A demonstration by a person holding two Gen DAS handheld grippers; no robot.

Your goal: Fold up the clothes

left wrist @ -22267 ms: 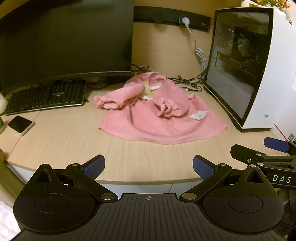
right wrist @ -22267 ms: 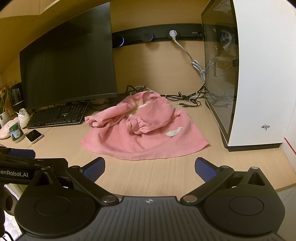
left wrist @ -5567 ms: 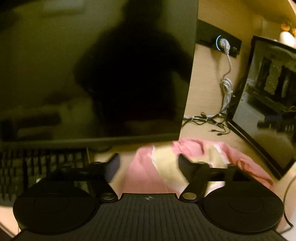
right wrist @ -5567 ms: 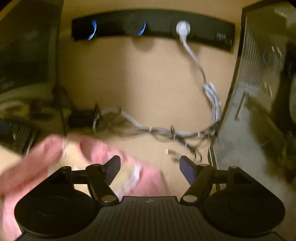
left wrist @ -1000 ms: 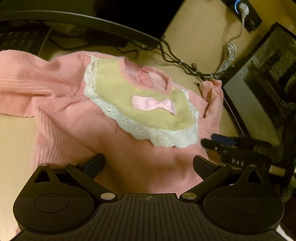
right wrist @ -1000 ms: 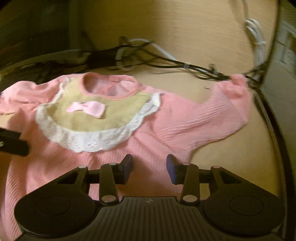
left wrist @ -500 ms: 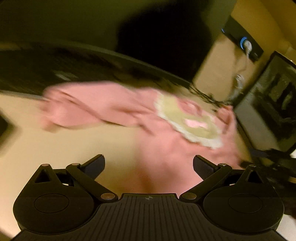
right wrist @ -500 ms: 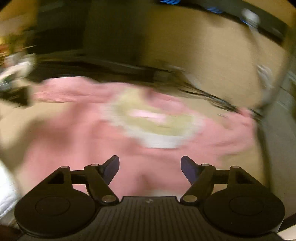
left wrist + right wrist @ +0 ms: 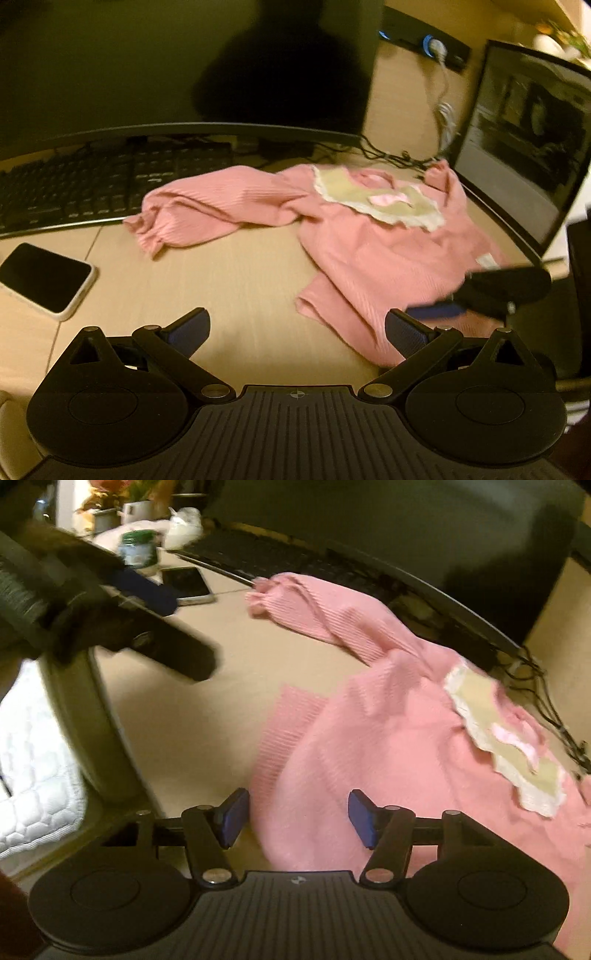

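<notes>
A pink ribbed child's top (image 9: pixel 373 247) lies face up on the wooden desk (image 9: pixel 221 280), its beige lace-edged bib (image 9: pixel 384 201) with a pink bow toward the back. One long sleeve (image 9: pixel 207 210) stretches left toward the keyboard. My left gripper (image 9: pixel 295 328) is open above bare desk, just left of the hem corner. My right gripper (image 9: pixel 299 821) is open low at the hem, with the pink fabric (image 9: pixel 388 738) edge lying between its blue pads. In the left wrist view the right gripper (image 9: pixel 480 291) shows blurred over the hem's right side.
A phone (image 9: pixel 44 282) lies at the left front. A black keyboard (image 9: pixel 92 188) and a large monitor (image 9: pixel 184 66) stand behind the top. A glass-sided computer case (image 9: pixel 524 147) and cables (image 9: pixel 388 155) are at the right back. A green-lidded jar (image 9: pixel 138 552) stands far left.
Both grippers have pulled back from over the bib to the front of the desk. The right gripper has dropped to the hem, its fingers closer together than half a second ago.
</notes>
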